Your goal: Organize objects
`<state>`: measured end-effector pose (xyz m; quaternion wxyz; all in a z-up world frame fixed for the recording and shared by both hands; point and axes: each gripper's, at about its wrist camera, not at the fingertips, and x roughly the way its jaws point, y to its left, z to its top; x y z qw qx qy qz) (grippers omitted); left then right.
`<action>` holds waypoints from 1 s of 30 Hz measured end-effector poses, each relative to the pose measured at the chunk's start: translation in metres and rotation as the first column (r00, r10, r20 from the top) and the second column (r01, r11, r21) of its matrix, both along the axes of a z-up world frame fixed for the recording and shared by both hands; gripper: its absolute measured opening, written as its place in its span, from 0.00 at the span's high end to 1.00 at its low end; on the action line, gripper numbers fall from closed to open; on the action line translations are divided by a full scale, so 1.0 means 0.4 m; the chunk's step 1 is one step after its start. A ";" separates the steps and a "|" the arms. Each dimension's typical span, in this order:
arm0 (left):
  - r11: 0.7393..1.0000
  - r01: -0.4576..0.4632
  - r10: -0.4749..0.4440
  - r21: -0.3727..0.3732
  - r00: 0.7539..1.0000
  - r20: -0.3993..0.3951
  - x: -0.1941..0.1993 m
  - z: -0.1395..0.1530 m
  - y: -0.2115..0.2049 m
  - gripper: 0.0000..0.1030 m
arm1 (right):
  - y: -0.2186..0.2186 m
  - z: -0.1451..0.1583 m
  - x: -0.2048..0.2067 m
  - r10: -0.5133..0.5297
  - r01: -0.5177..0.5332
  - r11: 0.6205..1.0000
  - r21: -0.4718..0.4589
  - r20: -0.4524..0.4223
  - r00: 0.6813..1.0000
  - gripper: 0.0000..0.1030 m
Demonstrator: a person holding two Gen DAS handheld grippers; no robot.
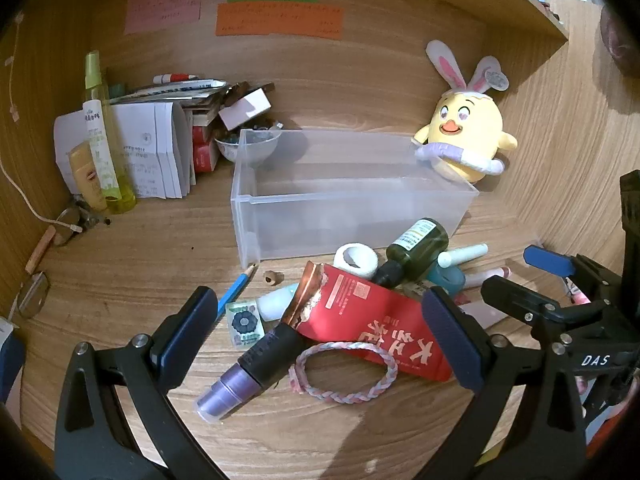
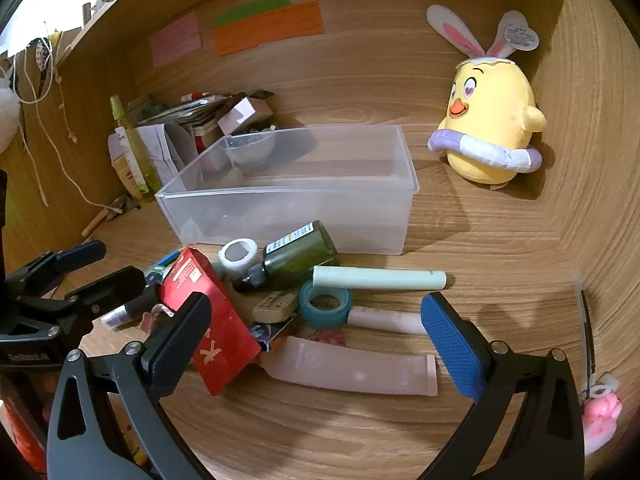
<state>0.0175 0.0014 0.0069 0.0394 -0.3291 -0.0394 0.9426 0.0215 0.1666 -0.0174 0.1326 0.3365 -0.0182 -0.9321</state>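
1. Both tongs spread wide, nothing held: left gripper (image 1: pixel 320 332) low centre of its view, over the red tube (image 1: pixel 372 320) and braided band (image 1: pixel 344 372); right gripper (image 2: pixel 316 340) low centre, over the frosted tube (image 2: pixel 356 368).
2. Clutter sits mid-frame on the wooden desk (image 2: pixel 500 260), just in front of the clear bin (image 2: pixel 288 200); bin looks empty.
3. Step, prob.: start of sorting, no pick yet.
4. Next: drop onto one item, e.g. green bottle (image 2: pixel 300 252), close, lift, carry up-frame into bin.
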 end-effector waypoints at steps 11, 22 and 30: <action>1.000 -0.003 0.003 0.005 1.000 0.004 -0.003 -0.003 -0.008 0.00 | -0.006 0.001 0.003 0.005 -0.005 1.000 0.000 -0.001 1.000 0.00; 1.000 0.000 0.000 0.010 1.000 0.000 -0.002 -0.002 -0.012 0.00 | -0.014 0.001 0.004 0.008 -0.008 1.000 0.001 0.006 1.000 0.00; 1.000 0.006 -0.006 0.022 1.000 0.002 0.002 -0.006 -0.018 0.00 | -0.013 0.000 0.001 0.009 -0.009 1.000 0.002 0.011 1.000 0.00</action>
